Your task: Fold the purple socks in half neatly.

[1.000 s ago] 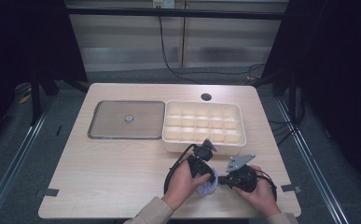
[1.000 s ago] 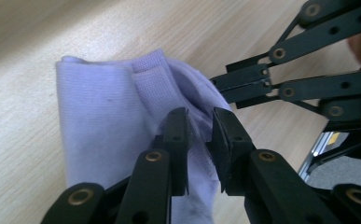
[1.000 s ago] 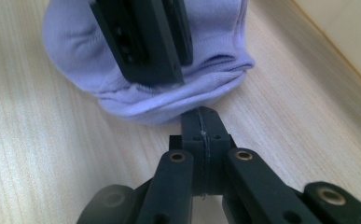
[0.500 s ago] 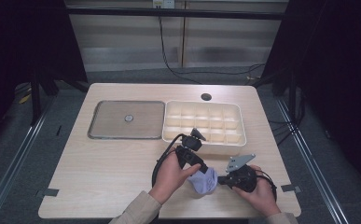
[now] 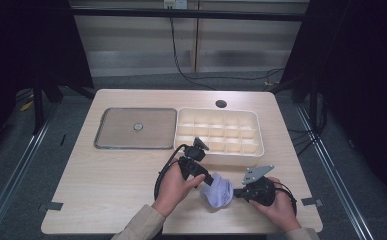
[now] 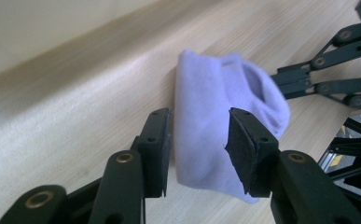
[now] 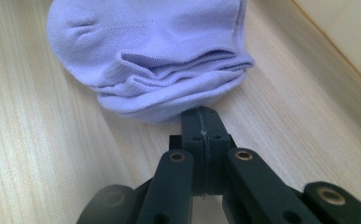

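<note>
A folded lavender sock lies on the wooden table near its front edge. My left gripper points at the sock from the left. Its jaws have just been opening, and in the left gripper view they stand apart on either side of the sock without pressing it; left gripper. From the right, my right gripper reaches the sock's edge. Its jaws are pressed together, tips against the layered hem of the sock; right gripper. Whether fabric is pinched I cannot tell.
A cream compartment box stands just behind the grippers. A flat grey tray with a small round thing in its middle lies to its left. A dark cable hole sits at the table's back. Dark floor surrounds the table.
My left gripper has drawn back to the left and its jaws have parted. More of the sock shows between the two grippers. The right gripper has stayed in place.
</note>
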A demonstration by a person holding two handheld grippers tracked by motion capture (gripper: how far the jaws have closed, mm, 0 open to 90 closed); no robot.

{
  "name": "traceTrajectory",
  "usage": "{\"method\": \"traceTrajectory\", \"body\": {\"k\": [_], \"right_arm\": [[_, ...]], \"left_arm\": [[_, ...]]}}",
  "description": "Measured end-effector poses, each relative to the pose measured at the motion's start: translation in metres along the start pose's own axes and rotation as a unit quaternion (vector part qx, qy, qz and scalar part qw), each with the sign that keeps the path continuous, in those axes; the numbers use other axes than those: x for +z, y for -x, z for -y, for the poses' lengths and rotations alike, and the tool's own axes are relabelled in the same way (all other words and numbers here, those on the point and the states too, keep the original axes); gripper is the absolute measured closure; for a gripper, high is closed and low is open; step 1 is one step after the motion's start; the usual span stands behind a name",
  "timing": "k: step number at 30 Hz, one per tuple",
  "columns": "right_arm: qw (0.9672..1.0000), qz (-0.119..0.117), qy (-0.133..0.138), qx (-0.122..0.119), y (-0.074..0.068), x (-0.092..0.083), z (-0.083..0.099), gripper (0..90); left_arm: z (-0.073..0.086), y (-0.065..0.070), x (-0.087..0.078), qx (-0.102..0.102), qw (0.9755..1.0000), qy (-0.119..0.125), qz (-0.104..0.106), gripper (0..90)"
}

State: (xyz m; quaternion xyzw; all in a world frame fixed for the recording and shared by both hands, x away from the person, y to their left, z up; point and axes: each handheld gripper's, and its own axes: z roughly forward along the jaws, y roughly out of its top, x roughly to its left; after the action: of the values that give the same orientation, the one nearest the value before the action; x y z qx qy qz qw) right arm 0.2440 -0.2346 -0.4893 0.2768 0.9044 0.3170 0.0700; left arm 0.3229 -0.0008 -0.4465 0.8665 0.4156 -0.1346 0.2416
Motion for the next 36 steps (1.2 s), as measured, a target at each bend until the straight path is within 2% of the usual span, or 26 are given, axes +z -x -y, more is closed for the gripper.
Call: {"method": "traceTrajectory", "body": {"k": [3, 7, 8, 10, 14, 18, 20, 23, 27, 33, 36], "right_arm": [[1.0000, 0.001, 0.000, 0.000, 0.000, 0.000, 0.000, 90.0], [1.0000, 0.001, -0.001, 0.001, -0.001, 0.000, 0.000, 90.0], [1.0000, 0.001, -0.001, 0.001, -0.001, 0.000, 0.000, 90.0], [1.0000, 0.001, -0.001, 0.001, -0.001, 0.000, 0.000, 90.0], [1.0000, 0.003, -0.001, -0.001, -0.001, 0.000, -0.001, 90.0], [1.0000, 0.001, 0.000, -0.002, -0.001, 0.001, -0.001, 90.0], [1.0000, 0.001, 0.001, -0.004, -0.001, 0.001, -0.001, 90.0], [1.0000, 0.003, 0.001, -0.008, -0.002, -0.002, -0.001, 90.0], [0.9996, -0.009, 0.025, 0.004, -0.001, -0.008, -0.001, 90.0], [0.9998, -0.010, 0.016, 0.002, -0.004, -0.006, -0.003, 90.0], [0.9999, -0.011, 0.009, -0.010, -0.005, -0.003, -0.004, 90.0]], "left_arm": [[0.003, -0.004, 0.004, -0.010, 0.9999, -0.003, 0.006, 59.1], [0.006, -0.007, 0.007, -0.012, 0.9998, -0.011, 0.012, 59.1], [0.007, -0.007, 0.009, -0.019, 0.9996, -0.009, 0.018, 59.3], [0.009, -0.008, 0.010, -0.020, 0.9994, -0.013, 0.023, 61.3], [0.010, -0.007, 0.013, -0.021, 0.9993, -0.020, 0.025, 68.2], [0.010, -0.007, 0.014, -0.023, 0.9991, -0.026, 0.025, 80.4], [0.010, -0.006, 0.013, -0.023, 0.9990, -0.028, 0.025, 83.5], [0.010, -0.004, 0.012, -0.022, 0.9990, -0.030, 0.025, 84.6], [0.009, -0.003, 0.008, -0.021, 0.9991, -0.029, 0.022, 84.8], [0.008, 0.000, 0.002, -0.018, 0.9993, -0.026, 0.019, 84.8], [0.007, 0.002, -0.001, -0.013, 0.9995, -0.024, 0.014, 84.7]]}}
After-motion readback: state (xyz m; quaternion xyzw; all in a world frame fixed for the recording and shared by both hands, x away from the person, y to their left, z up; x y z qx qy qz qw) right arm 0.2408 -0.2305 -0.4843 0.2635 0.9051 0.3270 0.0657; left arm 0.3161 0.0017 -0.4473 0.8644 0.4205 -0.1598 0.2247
